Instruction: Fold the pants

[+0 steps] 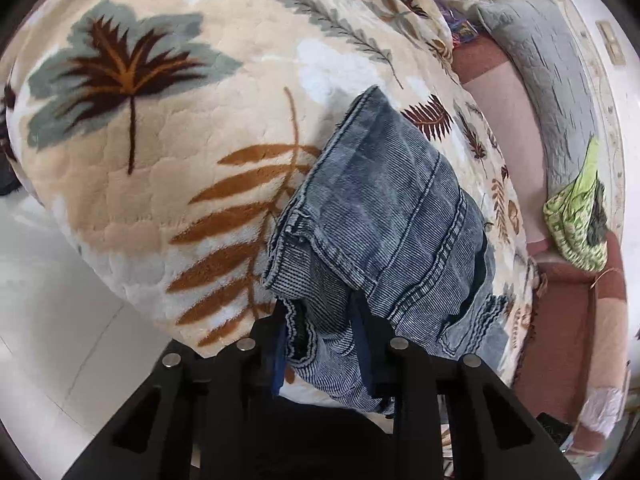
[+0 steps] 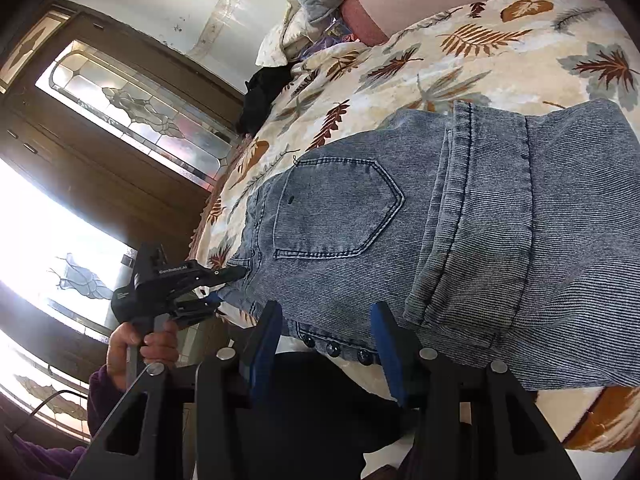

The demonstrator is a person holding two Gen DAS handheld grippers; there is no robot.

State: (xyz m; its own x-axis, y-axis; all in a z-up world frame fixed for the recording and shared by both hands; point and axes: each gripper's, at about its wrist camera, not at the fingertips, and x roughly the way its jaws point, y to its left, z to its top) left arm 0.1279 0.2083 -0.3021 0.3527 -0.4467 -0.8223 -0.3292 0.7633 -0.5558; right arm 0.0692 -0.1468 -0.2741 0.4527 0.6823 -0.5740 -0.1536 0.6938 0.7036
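Pants, place: the pants [image 1: 384, 216] are laid folded on the leaf-print blanket [image 1: 160, 160]. In the left wrist view they run from the centre down to 6 o'clock. In the right wrist view they fill the frame from the centre to 3 o'clock.
Left gripper: the left gripper [image 1: 318, 308] is seen clamped on a bunched corner of the denim waist, with the fabric pinched between its blue pads at 6 o'clock.
Right gripper: the jaws of the right gripper [image 2: 326, 306] are held apart at 6 o'clock. The buttoned edge lies between them, and no pinch on it can be seen.
Step in hand: a hold on the waist end is judged to be under way, ready for the next fold.
How it is done well: all layers of the corner should be caught by the left pads, not the top layer alone. The buttoned edge should be gripped by the right pads in the same way before anything is lifted. Both corners should then be raised together and level, so that the fold is kept square and the layers underneath are not dragged across the plush blanket.
Risk: a layer may be lost from a shallow pinch.
Count, pants: one.
Count, grippers: two.
Count, hands shown: one hand [image 2: 140, 350], at 8 o'clock in the right wrist view.
Count, back pockets shown: one back pocket [image 2: 332, 208].
Count, dark buttons: three buttons [image 2: 333, 348].
Count, grey pillows: one pillow [image 1: 540, 80], at 2 o'clock.
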